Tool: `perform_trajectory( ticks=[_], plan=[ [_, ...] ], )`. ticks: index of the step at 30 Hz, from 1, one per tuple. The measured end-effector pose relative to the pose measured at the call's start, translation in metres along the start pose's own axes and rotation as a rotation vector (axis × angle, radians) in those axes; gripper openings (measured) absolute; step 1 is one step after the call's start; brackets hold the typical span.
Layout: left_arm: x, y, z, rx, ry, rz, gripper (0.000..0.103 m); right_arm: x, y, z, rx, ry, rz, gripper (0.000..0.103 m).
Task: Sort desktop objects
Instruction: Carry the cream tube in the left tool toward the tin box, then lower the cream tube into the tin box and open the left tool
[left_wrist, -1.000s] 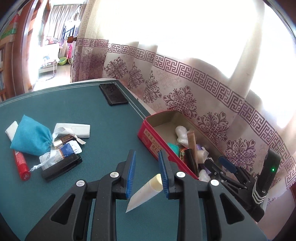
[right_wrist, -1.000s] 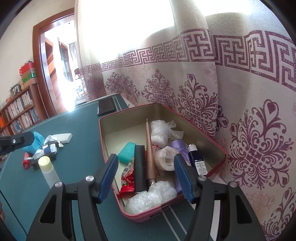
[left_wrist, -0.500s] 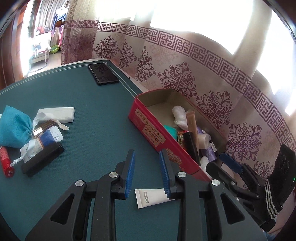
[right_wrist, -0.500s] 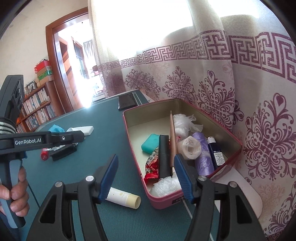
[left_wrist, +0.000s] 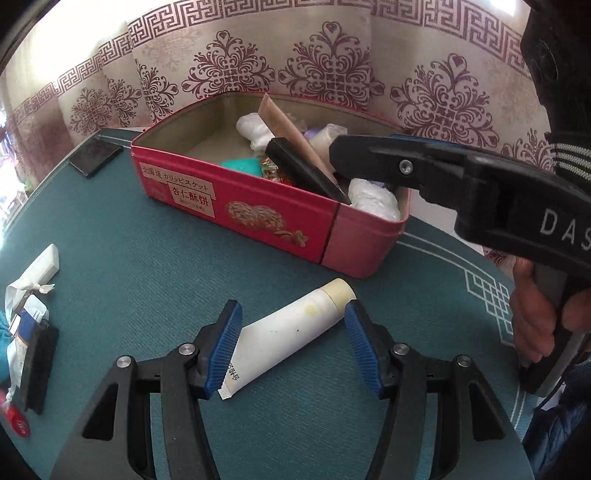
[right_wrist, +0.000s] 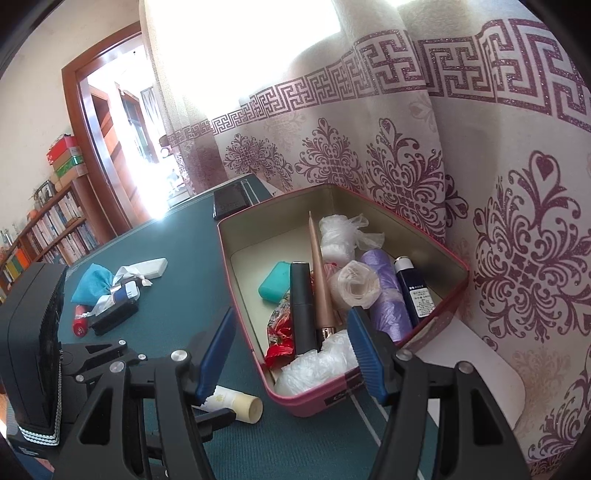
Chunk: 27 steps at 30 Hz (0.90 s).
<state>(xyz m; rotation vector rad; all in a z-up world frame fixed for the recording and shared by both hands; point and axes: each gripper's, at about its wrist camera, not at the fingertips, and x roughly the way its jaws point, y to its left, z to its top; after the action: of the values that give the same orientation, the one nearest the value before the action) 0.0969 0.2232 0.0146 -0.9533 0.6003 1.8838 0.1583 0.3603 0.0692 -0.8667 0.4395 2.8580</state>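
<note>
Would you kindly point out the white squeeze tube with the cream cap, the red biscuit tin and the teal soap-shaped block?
White squeeze tube (left_wrist: 291, 332), left wrist view, mid-body.
Red biscuit tin (left_wrist: 258, 218), left wrist view, printed front wall.
Teal block (right_wrist: 274, 282), right wrist view, top face.

In the left wrist view, the crimped tail of the white tube runs behind a blue pad of the left hand-held gripper, so contact there cannot be told. The red-capped item and blue pouch are cut by the picture's left edge. From the right wrist view, the pink tin has its near corner covered by the right hand-held gripper, and the label print on the dark blue bottle is too small to read.
</note>
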Motion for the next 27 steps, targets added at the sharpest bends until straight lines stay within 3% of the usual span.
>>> perform_trajectory(
  ticks=[4, 9, 12, 16, 22, 27],
  plan=[
    [0.005, -0.003, 0.002, 0.002, 0.017, 0.045, 0.061, -0.001, -0.001, -0.002, 0.005, 0.003, 0.001, 0.067],
    [0.017, 0.010, 0.004, -0.083, 0.074, 0.055, 0.061, -0.002, -0.002, -0.003, 0.008, 0.002, 0.003, 0.067],
    [0.013, 0.007, 0.001, -0.087, 0.083, 0.065, 0.051, -0.005, -0.001, -0.003, 0.005, -0.002, 0.004, 0.067],
    [0.007, 0.003, -0.001, -0.125, 0.089, 0.026, 0.035, -0.006, -0.003, -0.004, 0.010, -0.005, -0.002, 0.067],
    [-0.001, 0.011, -0.003, -0.208, 0.066, 0.073, 0.030, -0.007, -0.001, -0.005, 0.007, -0.005, -0.005, 0.067],
    [-0.033, 0.022, -0.007, -0.294, -0.017, 0.075, 0.029, -0.010, -0.004, -0.003, 0.016, -0.019, -0.016, 0.067]
  ],
)
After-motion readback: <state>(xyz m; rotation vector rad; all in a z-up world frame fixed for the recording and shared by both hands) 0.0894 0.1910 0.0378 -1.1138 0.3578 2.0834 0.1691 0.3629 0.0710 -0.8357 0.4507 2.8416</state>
